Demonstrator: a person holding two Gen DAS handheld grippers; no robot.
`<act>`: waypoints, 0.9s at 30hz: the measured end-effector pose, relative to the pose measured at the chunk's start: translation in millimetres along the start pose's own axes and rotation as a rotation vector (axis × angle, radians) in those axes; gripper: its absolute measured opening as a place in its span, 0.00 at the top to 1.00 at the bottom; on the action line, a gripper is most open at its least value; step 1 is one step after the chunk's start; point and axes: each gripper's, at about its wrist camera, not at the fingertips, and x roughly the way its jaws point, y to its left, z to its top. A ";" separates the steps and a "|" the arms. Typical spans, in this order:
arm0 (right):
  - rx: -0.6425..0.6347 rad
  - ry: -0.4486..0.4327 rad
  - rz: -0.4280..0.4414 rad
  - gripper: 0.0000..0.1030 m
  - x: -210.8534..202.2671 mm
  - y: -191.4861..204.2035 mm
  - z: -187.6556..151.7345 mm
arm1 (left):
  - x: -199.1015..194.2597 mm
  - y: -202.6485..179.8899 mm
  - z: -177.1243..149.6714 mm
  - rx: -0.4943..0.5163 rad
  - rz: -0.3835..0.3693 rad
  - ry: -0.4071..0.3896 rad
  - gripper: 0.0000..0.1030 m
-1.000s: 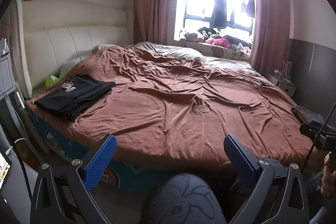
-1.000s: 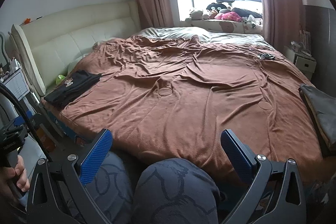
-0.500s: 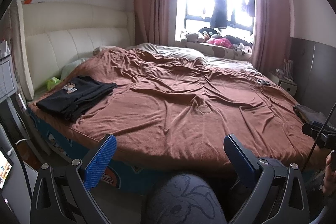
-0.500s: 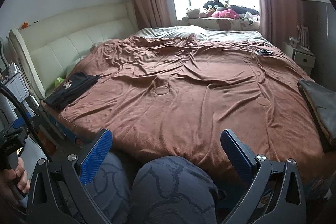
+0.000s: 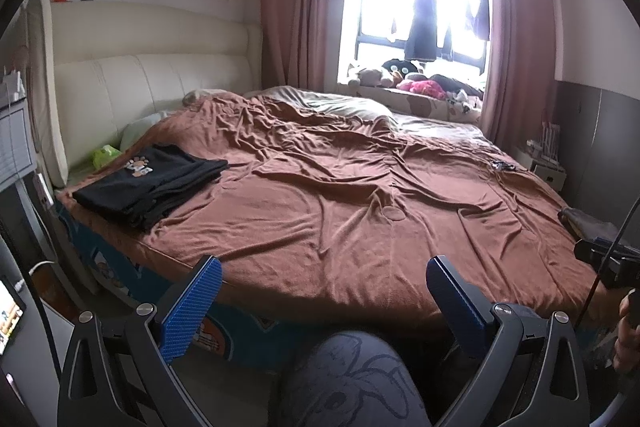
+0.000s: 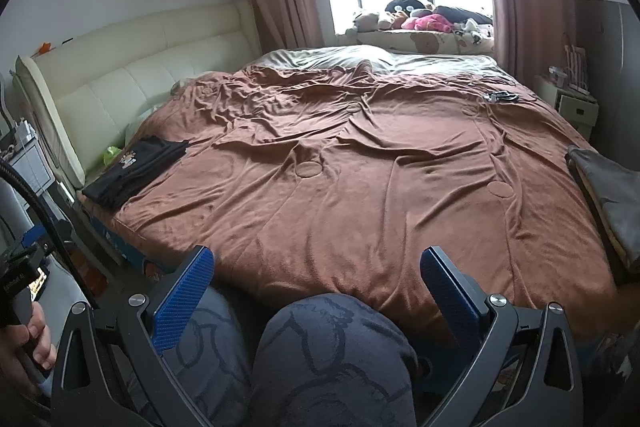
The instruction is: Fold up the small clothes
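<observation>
You hold the left gripper [image 5: 322, 291] and the right gripper [image 6: 316, 283] in front of the bed, above your knees in grey patterned trousers [image 6: 332, 359]. Both have their blue-padded fingers spread wide, and nothing is between them.

In the last second the 2 views have changed only a little. Both cameras have risen slightly and tilted: the folded black garment with a small paw print [image 5: 150, 179] now sits a bit lower in the left view, and more of the brown wrinkled blanket [image 6: 360, 167] shows in the right view. Nothing on the bed has moved.

The black garment lies on the blanket at the left edge of the bed, near the cream padded headboard [image 5: 152, 87]. It looks already folded. At the right edge lies a grey and tan piece of fabric [image 6: 612, 187], well apart from both grippers; whether it is clothing I cannot tell.

I judge that you are between 2 items, or at the end, with no cloth in reach yet.
</observation>
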 end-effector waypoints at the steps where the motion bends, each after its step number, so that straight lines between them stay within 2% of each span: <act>1: -0.001 0.001 -0.003 0.00 -0.8 0.1 0.4 | -1.1 1.5 0.1 -0.004 0.002 -0.003 0.00; 11: 0.004 -0.021 -0.011 0.00 -16.9 -4.1 -2.1 | -12.1 9.9 -1.4 -0.019 -0.002 0.000 0.00; 21: 0.019 -0.019 -0.009 0.00 -34.6 -18.7 -10.3 | -22.4 2.6 -4.3 -0.004 0.015 0.003 0.00; 27: 0.010 -0.051 -0.018 0.00 -54.6 -23.2 -7.9 | -27.6 -4.9 -0.9 -0.005 0.007 0.023 0.00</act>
